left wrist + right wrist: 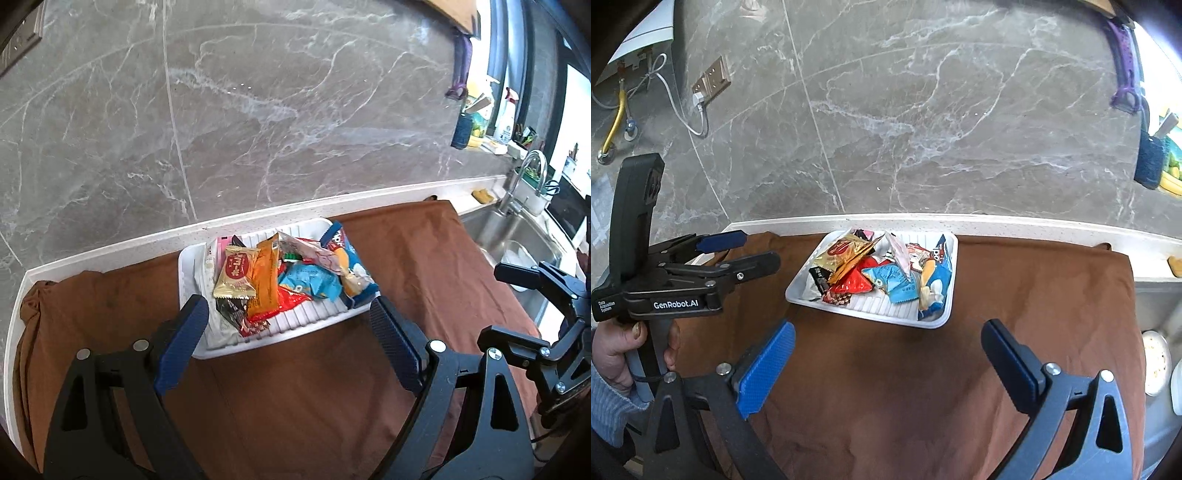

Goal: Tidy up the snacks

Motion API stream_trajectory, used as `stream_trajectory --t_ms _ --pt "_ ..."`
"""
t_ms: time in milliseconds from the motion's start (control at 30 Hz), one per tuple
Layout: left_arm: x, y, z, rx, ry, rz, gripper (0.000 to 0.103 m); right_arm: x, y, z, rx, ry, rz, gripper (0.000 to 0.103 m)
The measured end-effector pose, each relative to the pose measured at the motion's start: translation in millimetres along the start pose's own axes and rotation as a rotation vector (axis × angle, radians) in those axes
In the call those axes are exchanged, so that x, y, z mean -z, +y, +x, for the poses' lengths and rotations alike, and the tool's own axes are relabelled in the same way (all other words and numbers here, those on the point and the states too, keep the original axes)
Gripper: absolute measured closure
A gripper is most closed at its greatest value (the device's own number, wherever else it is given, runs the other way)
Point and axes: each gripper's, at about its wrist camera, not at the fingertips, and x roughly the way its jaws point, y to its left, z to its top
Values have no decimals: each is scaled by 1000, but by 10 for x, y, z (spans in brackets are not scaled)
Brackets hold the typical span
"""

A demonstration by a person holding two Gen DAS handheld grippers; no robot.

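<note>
A white ridged tray (pixel 325 318) sits on a brown cloth (pixel 424 266) spread over the table, pushed back close to the white ledge (pixel 122 245) at the foot of the grey marble wall (pixel 258 110). Snack packets are heaped inside the tray: a gold wrapper with a red oval (pixel 235 273) toward its left, an orange packet (pixel 264 282) just beside that, a light blue packet (pixel 314 282) nearer the middle, and a darker blue bag (pixel 352 266) along the tray's right end. A red packet (pixel 853 283) and a dark one (pixel 820 280) lie under the others; what is printed on them is too small to read, I think.

The left tool (pixel 286 314) hangs just short of the tray's near edge, its blue-padded fingers spread wide and empty, one at each front corner of the tray. The right tool (pixel 888 341) is held a little further back from the tray over bare cloth, jaws likewise wide apart with nothing between them.

To the right of the tray, past the cloth's edge, a steel sink (pixel 517 236) with a curved faucet (pixel 532 173) is set into the table.
</note>
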Motion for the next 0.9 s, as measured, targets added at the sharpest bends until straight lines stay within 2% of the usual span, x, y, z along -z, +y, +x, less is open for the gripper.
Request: stream_trajectory --t_ms 900 --pt "239 -313 -1041 -4 -99 54 14 361 306 -785 5 -98 -13 0"
